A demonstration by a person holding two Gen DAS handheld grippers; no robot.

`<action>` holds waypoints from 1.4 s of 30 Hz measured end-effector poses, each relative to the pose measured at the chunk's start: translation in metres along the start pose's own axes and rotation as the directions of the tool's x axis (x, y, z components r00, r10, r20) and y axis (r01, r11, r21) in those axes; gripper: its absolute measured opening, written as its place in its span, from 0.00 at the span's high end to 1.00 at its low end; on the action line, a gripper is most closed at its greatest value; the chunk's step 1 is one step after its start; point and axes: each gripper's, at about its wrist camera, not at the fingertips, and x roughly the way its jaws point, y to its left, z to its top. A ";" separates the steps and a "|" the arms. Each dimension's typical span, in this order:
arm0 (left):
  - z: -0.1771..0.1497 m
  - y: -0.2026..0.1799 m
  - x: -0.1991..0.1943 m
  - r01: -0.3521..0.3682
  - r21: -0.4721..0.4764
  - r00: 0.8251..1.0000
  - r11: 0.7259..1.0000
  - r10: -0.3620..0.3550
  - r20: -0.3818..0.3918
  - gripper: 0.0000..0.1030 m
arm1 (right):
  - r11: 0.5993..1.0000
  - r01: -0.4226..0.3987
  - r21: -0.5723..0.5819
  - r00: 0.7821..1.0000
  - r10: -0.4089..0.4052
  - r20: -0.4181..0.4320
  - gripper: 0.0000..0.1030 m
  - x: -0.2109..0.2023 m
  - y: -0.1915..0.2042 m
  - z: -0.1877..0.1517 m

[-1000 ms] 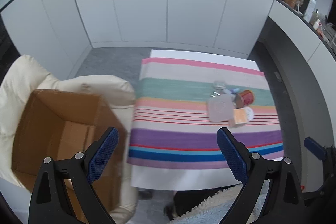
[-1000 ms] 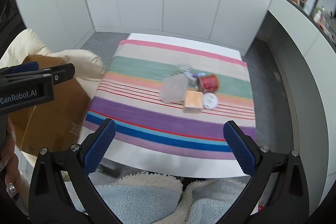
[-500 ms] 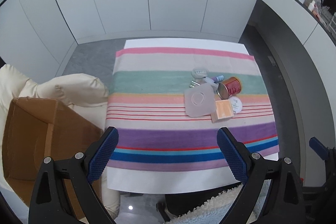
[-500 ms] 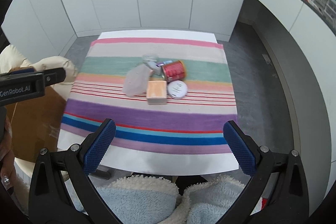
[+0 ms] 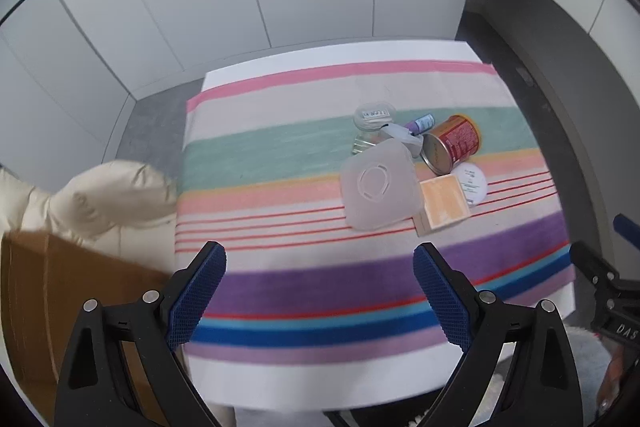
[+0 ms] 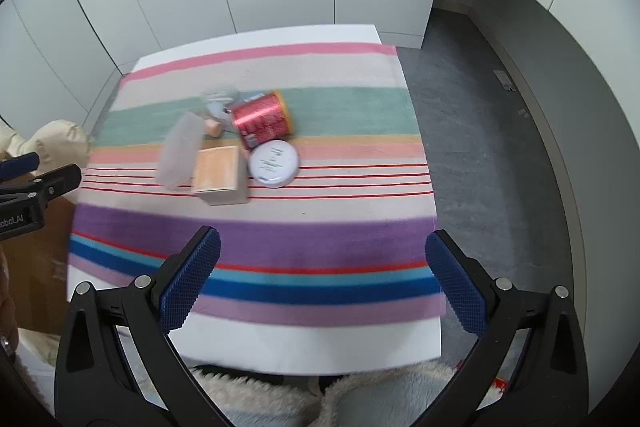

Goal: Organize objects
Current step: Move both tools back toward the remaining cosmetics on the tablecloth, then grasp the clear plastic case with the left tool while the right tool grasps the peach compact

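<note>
Both tongs are spread wide and hold nothing: the left gripper (image 5: 320,291), with its blue ribbed pads, hangs above the near edge of the tabletop, and the right gripper (image 6: 322,279) hangs likewise, a little toward the right-hand edge. Ahead of them the striped cloth (image 5: 280,155) covers the white table (image 6: 304,351), and the things to be sorted lie in one tight cluster on the right half of the tabletop, about midway between near and far edges: a translucent frosted plastic lid (image 5: 378,187), a peach-coloured cardboard box (image 6: 218,173) touching it, a white round flat tin (image 6: 274,163) just beside the box, a red metal can lying on its side (image 6: 262,123), a small purple tube (image 5: 422,125) and a clear round plastic container (image 5: 374,115) behind. A brown open cardboard box (image 5: 60,307) sits on a cream padded chair (image 5: 100,203) off the left edge, likely the destination. I judge nothing is yet organized; every item remains to be moved. Both grippers are held level and tilted down toward the cluster, well short of it.
</note>
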 end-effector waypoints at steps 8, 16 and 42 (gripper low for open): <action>0.020 -0.020 0.066 0.107 0.002 0.993 0.994 -0.107 -0.054 0.07 | 0.999 -0.044 0.012 0.998 0.045 -0.053 0.00 0.056 -0.006 -0.004; 0.039 -0.024 0.125 0.268 -0.072 0.942 0.961 -0.277 -0.191 0.07 | 0.995 -0.090 0.039 0.990 0.094 -0.102 0.00 0.085 -0.007 -0.008; 0.050 -0.006 0.170 0.338 -0.217 0.924 0.916 -0.367 -0.109 0.19 | 0.984 -0.054 -0.168 0.998 0.048 -0.036 0.47 0.136 0.124 0.018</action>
